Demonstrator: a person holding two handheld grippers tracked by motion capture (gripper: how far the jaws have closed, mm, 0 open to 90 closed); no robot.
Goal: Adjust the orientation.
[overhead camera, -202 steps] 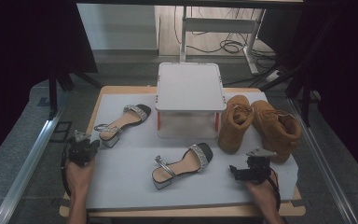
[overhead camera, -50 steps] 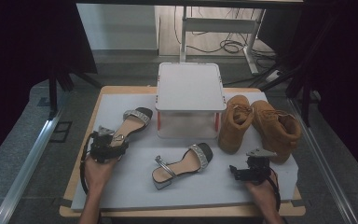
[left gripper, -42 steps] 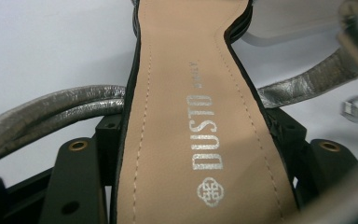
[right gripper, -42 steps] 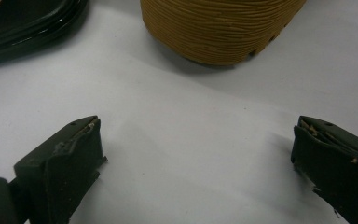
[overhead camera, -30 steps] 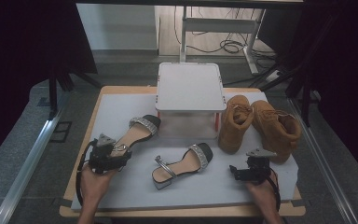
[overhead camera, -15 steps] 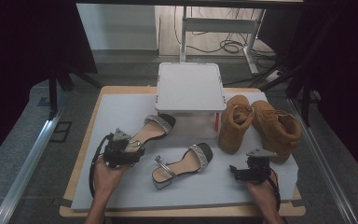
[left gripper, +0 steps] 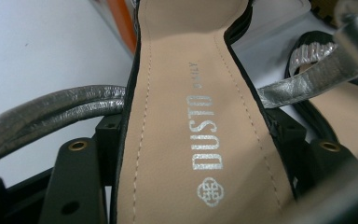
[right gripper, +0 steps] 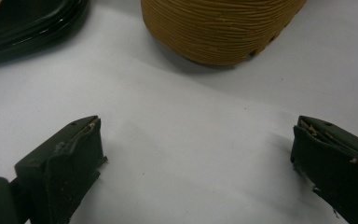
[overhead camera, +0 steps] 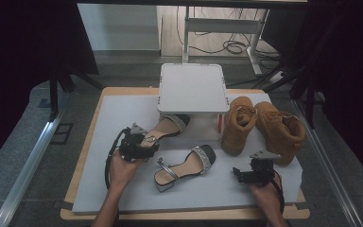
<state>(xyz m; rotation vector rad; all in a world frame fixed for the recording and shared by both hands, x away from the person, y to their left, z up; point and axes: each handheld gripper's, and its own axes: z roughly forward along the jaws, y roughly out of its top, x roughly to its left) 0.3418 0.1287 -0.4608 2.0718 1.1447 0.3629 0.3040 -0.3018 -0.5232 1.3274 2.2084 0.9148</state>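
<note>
Here we find the left gripper (overhead camera: 139, 142) clamped on one sandal (overhead camera: 166, 128), its two black jaws pressed against either edge of the tan insole at the heel end, as the left gripper view shows with the printed insole (left gripper: 200, 116) running straight up between them. A silver strap (left gripper: 51, 114) loops out past the jaw on the left of that view and another crosses behind the jaw on its right. Beyond the fingertips, the held sandal's toe reaches under the front edge of the white box (overhead camera: 193, 89). Just to the right of this gripper we count a second sandal (overhead camera: 185, 167), lying flat on the grey mat (overhead camera: 123, 113), apart from the jaws; that makes two sandals.

Our right gripper (overhead camera: 250, 174) rests low on the mat with its jaws spread wide and nothing between them; the right gripper view shows bare mat in the gap. Ahead of its fingertips stands the ribbed sole of a tan boot (right gripper: 219, 28), near but not touching. From above we count two tan boots (overhead camera: 264, 125), side by side past this gripper, right of the box. One box, one mat, two hands.
</note>
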